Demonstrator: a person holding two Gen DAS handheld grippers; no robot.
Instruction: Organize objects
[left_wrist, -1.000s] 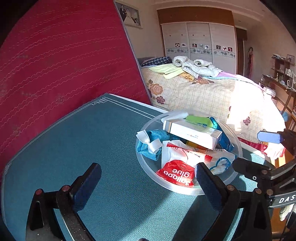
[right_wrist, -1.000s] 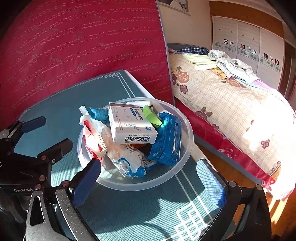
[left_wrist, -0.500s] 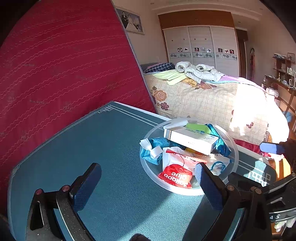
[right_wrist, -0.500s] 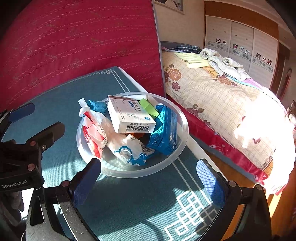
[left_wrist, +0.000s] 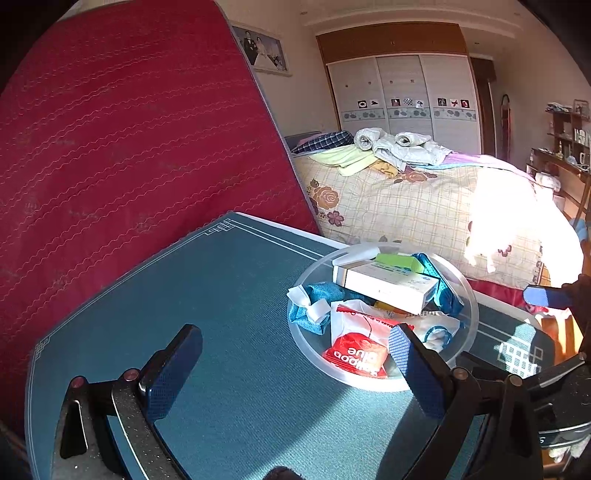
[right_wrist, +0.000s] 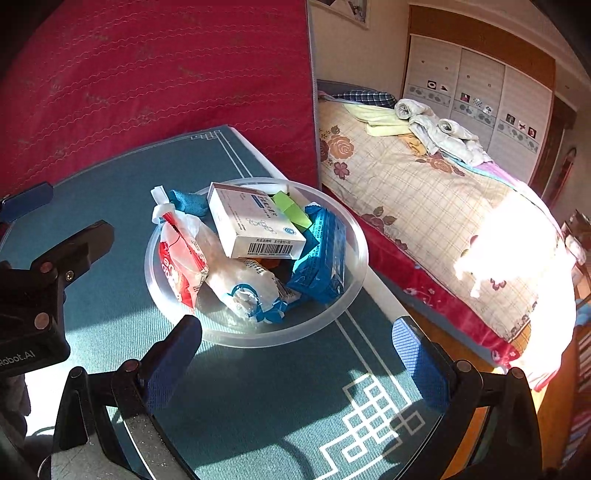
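A clear plastic bowl sits on the teal table mat. It holds a white medicine box, a red-and-white "balloon glue" bag, a blue packet, a green piece, a teal cloth and a clear bag with blue print. My left gripper is open and empty, left of and in front of the bowl. My right gripper is open and empty, just in front of the bowl.
A red mattress leans upright behind the table. A bed with a floral quilt and folded clothes lies to the right. The mat's edge with a white pattern is near my right gripper. A wardrobe stands at the back.
Both grippers have drawn back and up from the bowl, so it looks smaller and farther. Both stay open. The bowl and its contents have not moved.
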